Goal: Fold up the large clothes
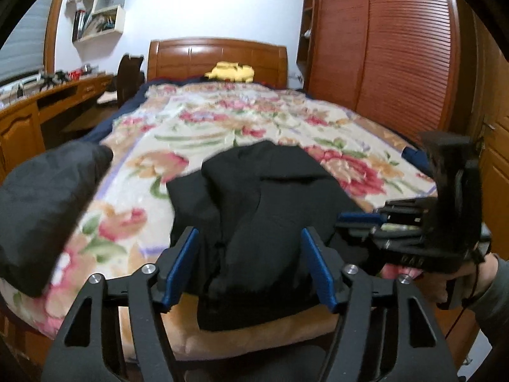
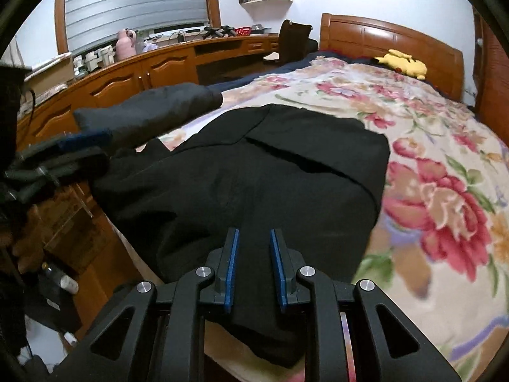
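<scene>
1. The left gripper (image 1: 249,265) has its fingers wide apart. Black cloth lies between the blue pads, but they do not press it.
2. The right gripper (image 2: 253,269) has fingers with only a narrow gap. A hem of the garment (image 2: 254,172) seems to pass between them; I cannot tell if it is really pinched.
3. The garment is black, thick and matte. It lies in a bunched heap at the near edge of the bed (image 2: 445,191), at 12 o'clock from both grippers, with a flap or pocket seam on top.
4. To do this step well, I think both grippers should take one hem layer only, at the same height, and pull apart so the cloth becomes flat before folding.
5. The blanket (image 1: 222,121) is fluffy, with a flower print, so the cloth may drag on it; lifting is better than sliding.
6. A second dark bundle (image 1: 41,210) lies at 9 o'clock.
7. Far at 12 o'clock are a yellow plush (image 1: 230,71) and a glossy wood headboard (image 1: 216,54).
</scene>
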Demonstrator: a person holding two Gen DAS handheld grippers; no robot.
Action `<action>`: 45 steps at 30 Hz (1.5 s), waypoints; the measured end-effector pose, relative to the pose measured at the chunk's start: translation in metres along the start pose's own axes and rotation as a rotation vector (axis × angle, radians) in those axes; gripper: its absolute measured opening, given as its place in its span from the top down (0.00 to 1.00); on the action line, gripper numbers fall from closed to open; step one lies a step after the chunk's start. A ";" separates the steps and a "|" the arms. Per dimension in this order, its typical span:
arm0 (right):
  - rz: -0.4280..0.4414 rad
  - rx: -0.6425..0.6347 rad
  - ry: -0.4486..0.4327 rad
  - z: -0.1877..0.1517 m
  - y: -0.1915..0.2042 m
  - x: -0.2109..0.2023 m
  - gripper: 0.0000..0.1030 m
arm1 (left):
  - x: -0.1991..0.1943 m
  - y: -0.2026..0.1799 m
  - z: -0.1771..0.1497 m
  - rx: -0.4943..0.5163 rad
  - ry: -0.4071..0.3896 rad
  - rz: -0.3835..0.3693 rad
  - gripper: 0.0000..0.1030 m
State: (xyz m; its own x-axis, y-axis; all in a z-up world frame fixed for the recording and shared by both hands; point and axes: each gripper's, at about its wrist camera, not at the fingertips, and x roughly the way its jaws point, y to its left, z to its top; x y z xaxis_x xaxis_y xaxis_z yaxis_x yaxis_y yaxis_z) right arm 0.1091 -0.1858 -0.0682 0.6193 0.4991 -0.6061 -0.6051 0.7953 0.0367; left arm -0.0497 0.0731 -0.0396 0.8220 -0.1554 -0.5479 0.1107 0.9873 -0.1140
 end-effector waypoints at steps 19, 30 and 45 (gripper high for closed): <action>-0.071 -0.003 -0.064 0.002 -0.007 -0.023 0.73 | 0.009 0.030 -0.028 -0.035 0.015 0.050 0.89; -0.072 -0.018 0.006 -0.009 0.000 0.002 0.74 | 0.003 0.030 -0.025 -0.049 0.016 0.078 0.83; -0.121 0.014 -0.009 -0.002 -0.011 -0.007 0.43 | -0.040 0.043 -0.041 -0.055 -0.041 0.109 0.20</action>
State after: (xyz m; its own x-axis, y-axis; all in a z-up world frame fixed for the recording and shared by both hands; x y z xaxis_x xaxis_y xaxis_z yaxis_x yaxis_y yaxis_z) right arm 0.1102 -0.1987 -0.0658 0.6916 0.4024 -0.5998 -0.5190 0.8544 -0.0252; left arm -0.1002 0.1206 -0.0564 0.8498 -0.0450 -0.5252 -0.0104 0.9947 -0.1021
